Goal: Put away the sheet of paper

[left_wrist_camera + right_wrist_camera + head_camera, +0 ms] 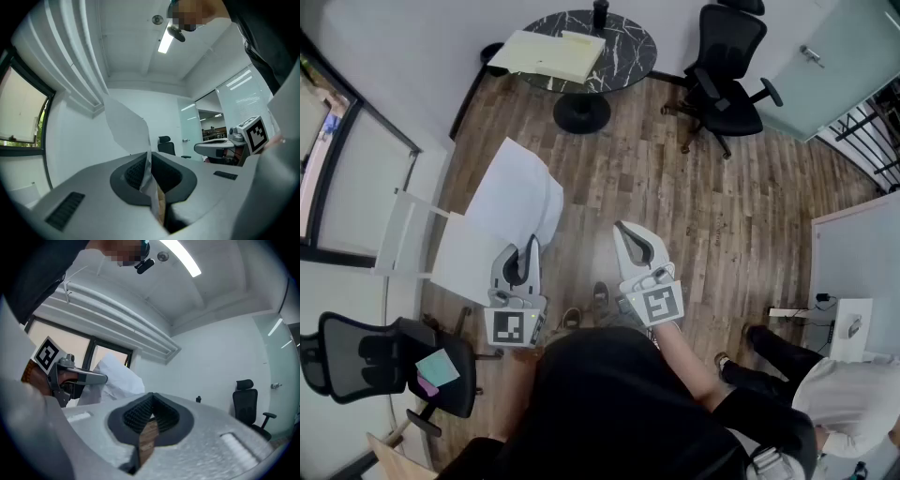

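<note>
A large white sheet of paper [511, 192] hangs bent and creased over the wood floor, left of centre in the head view. My left gripper [532, 242] is shut on the sheet's lower edge. In the left gripper view the paper [126, 126] rises out of the pinch of the left gripper [149, 157]. My right gripper [621, 228] hovers just right of the sheet, apart from it. The right gripper [151, 397] is shut with nothing between its pads. From there the sheet [117, 376] and the left gripper [70, 378] show to the left.
A round black marble table [628, 47] at the back carries a cream folder [548, 54]. Black office chairs stand at the back right [727, 66] and at my near left [394, 361]. A white shelf [398, 234] runs along the left wall. A seated person [834, 403] is beside a white desk [858, 253].
</note>
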### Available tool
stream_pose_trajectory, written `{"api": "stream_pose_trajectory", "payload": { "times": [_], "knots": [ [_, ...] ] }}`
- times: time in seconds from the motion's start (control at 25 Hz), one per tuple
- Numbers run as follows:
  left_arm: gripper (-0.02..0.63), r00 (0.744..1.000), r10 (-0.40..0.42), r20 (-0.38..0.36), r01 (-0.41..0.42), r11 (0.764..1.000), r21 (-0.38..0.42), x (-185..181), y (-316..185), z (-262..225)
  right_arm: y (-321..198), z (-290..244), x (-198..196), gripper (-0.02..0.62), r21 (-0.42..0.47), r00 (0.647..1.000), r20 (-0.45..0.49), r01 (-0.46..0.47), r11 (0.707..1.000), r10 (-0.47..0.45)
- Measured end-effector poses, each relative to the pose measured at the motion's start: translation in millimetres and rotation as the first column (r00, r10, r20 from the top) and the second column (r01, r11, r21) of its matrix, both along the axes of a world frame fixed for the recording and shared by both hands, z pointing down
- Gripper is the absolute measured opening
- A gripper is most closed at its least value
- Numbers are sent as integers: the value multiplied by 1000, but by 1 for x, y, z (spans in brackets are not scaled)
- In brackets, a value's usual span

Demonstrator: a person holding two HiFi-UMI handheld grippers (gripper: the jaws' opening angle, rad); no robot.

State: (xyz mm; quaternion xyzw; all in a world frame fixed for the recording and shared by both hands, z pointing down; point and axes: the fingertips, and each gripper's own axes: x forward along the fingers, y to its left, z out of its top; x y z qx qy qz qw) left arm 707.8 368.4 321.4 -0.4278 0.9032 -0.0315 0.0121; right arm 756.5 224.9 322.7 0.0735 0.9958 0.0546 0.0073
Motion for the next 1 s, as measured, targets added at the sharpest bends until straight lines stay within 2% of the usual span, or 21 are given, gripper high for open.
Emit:
{"api": "stream_pose_trajectory", "payload": {
  "times": [0.12, 0.32, 0.44, 0.6, 0.76, 0.88, 1.0],
  "knots": [
    [8, 1000, -5, 7, 5, 1000, -4, -9, -26, 1, -21, 0, -10, -5, -10, 1000, 13, 27, 1000, -27],
    [8, 1000, -28, -1, 28, 999, -19, -9, -55, 6, -32, 2, -15, -3, -43, 983, 38, 182, 982, -181],
    [8, 999, -33, -19, 33, 999, -43, -11, -62, 12, -37, 6, -20, -2, -51, 977, 30, 214, 975, -213],
    [8, 999, -37, -20, 36, 997, -67, -26, -63, 21, -45, 9, -32, -2, -70, 979, 27, 202, 977, -201],
    [8, 999, -25, -42, 22, 997, -70, -45, -73, 29, -61, 24, -42, -2, -89, 985, -27, 166, 982, -169],
    [8, 999, -4, -37, 2, 998, -56, -65, -81, 28, -74, 29, -58, -2, -66, 989, -53, 136, 988, -140],
    [8, 998, 21, -56, -24, 998, -51, -94, -91, 28, -84, 24, -86, -2, -43, 994, -37, 102, 994, -104]
  ]
}}
